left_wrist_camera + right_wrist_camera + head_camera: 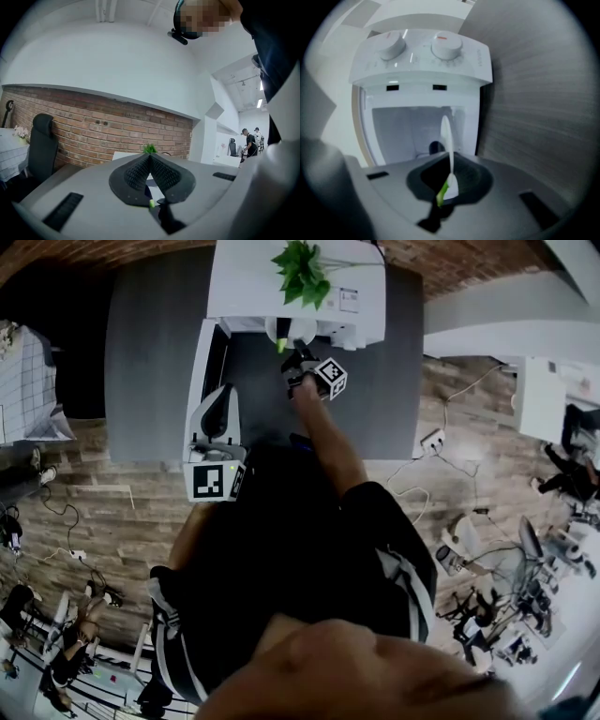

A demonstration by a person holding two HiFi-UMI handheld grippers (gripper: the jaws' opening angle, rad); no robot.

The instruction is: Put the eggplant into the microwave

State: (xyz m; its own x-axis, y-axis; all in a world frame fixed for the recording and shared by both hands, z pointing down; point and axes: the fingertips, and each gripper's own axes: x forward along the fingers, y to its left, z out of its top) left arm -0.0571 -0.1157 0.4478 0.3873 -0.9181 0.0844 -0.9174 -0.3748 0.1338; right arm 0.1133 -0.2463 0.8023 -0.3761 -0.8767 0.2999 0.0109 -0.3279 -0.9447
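Head view: reaches forward over the grey worktop (150, 352) with the right gripper (294, 354), up to the front of the white microwave (356, 277) at the worktop's far edge. Carries a pale eggplant (282, 337) with a green end, right at the open front. Shows the microwave door (200, 371) swung out to the left and a green plant (302, 273) on the microwave's top. Keeps the left gripper (223, 399) low over the worktop's near edge, just beside that door.

Left gripper view: shows the left gripper (150, 157) with its jaws pressed together and nothing between them. Looks out at a brick wall (93, 136), the plant (150, 148) just above the jaw tips, and a dark chair (42, 140) at the left.

Right gripper view: shows the right gripper (451, 159) clamped on the eggplant (446, 136), green end back between the jaws and pale end pointing at the open cavity. Cannot tell whether the tip is inside yet. Faces the microwave (422, 65) head-on, with two round knobs (391, 46) on its panel and the worktop (534, 103) alongside.
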